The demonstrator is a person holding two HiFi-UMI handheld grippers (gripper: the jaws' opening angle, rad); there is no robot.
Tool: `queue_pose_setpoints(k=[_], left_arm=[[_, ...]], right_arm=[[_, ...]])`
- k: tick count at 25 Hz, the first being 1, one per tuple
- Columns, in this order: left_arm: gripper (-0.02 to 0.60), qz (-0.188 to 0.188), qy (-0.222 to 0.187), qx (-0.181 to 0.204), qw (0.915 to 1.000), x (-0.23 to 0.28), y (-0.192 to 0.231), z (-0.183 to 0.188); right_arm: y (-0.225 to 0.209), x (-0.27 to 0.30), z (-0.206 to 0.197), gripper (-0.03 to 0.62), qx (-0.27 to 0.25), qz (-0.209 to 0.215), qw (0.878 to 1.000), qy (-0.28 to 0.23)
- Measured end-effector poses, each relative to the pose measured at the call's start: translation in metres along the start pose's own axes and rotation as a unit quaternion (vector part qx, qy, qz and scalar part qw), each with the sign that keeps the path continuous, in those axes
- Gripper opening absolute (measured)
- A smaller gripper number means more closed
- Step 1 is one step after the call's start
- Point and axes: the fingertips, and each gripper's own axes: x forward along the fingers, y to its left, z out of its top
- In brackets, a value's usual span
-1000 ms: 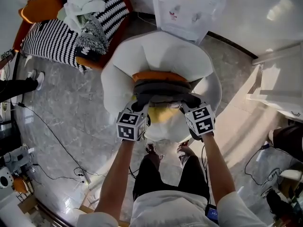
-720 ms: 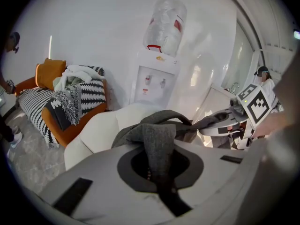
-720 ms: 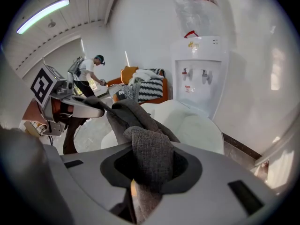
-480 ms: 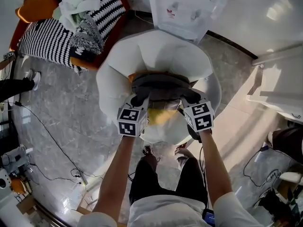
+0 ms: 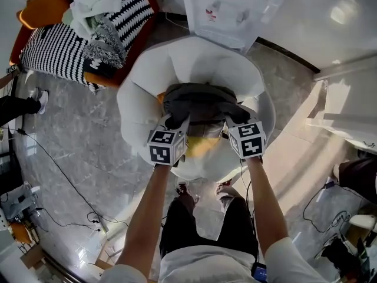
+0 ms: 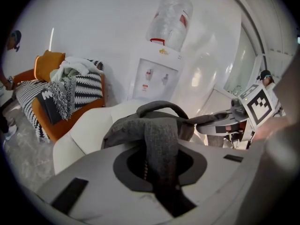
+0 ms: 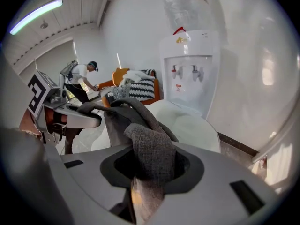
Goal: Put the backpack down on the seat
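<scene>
A dark grey backpack [image 5: 200,102] rests upright on the seat of a white armchair [image 5: 194,55], with a yellow patch showing at its near side. My left gripper [image 5: 177,122] is at the pack's left shoulder strap [image 6: 159,142]. Its jaws are opening, and the strap still lies loosely in the gap between them. My right gripper [image 5: 232,119] is shut on the right shoulder strap [image 7: 152,153]. The pack's top handle [image 6: 161,108] arches up between the two grippers. In each gripper view the other gripper shows beside the pack.
A white water dispenser [image 5: 227,7] stands right behind the armchair. An orange chair [image 5: 35,10] piled with striped cushions and clothes is at the back left. Cables [image 5: 65,170] cross the grey floor on the left. A person's leg [image 5: 20,108] reaches in at the left edge.
The backpack and both grippers have moved forward and down, deeper into the armchair. The orange edge seen behind the pack is now covered by it.
</scene>
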Motion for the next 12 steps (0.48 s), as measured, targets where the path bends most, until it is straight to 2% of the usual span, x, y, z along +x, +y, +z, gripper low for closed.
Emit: queue_pose_setpoints(k=[6,12], left_arm=[[0.114,-0.004,0.011,-0.014,0.9998,0.01,0.001,-0.002],[0.181,-0.009,0.02,-0.021,0.9995,0.017,0.002,-0.009]], right_arm=[[-0.001,0.007,-0.003,0.12,0.003,0.003,1.0,0.008],[0.005,0.01,-0.015,0.141,0.008,0.005,1.0,0.018]])
